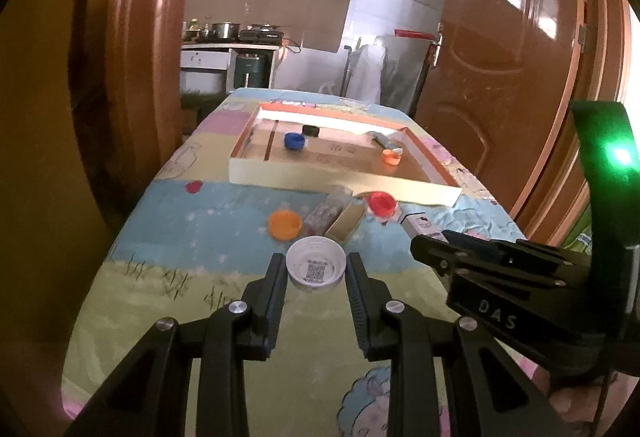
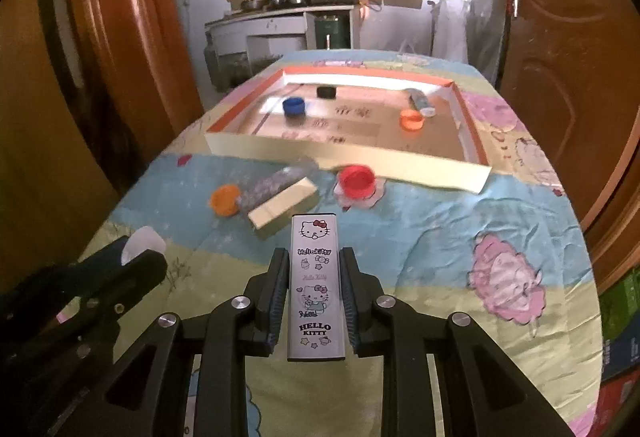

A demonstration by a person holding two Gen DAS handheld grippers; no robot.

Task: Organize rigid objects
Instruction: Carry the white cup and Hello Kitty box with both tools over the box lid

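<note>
My left gripper (image 1: 316, 269) is shut on a white bottle cap (image 1: 316, 264), open side up with a QR code inside. My right gripper (image 2: 314, 261) is shut on a white Hello Kitty box (image 2: 316, 277), held lengthwise between the fingers. Ahead on the patterned cloth lie an orange cap (image 1: 284, 224), a clear glittery tube (image 1: 324, 211), a cream box (image 1: 345, 221) and a red cap (image 1: 381, 203). Beyond them is a shallow cardboard tray (image 1: 400, 189) holding a blue cap (image 1: 294, 141), a black cap (image 1: 311, 131), an orange cap (image 1: 391, 157) and a small tube (image 1: 385, 141).
The table is covered by a cartoon-print cloth (image 2: 460, 237). Brown doors stand open on both sides (image 1: 520, 57). A kitchen counter with pots (image 1: 232, 33) lies beyond the table's far end. The right gripper's body (image 1: 500, 277) shows at the right of the left wrist view.
</note>
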